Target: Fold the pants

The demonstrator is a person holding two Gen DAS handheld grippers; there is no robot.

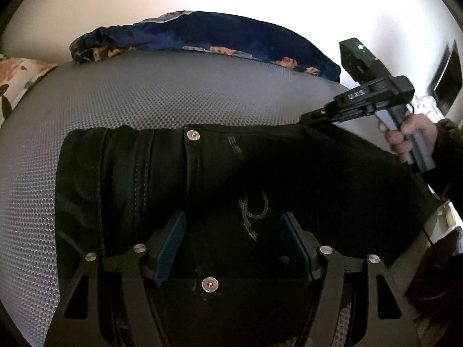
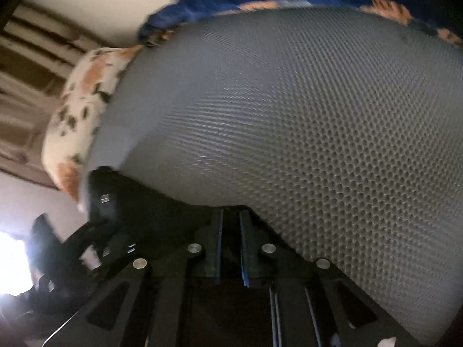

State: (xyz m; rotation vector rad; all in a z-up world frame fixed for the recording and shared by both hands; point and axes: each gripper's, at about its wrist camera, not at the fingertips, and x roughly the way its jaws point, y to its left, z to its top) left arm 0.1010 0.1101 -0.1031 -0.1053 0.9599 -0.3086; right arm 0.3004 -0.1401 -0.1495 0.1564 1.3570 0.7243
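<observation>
Black pants lie flat on the grey mesh mattress. The left gripper hovers wide above them, gripping nothing. The right gripper, closed narrow, pinches their far right waist corner. Only the left view shows the hand.

Pants flat on mattress, across its near edge, waistband toward far side. Blanket bunched along far edge. Pillow at far-left corner. Right gripper at pants' far-right corner.
</observation>
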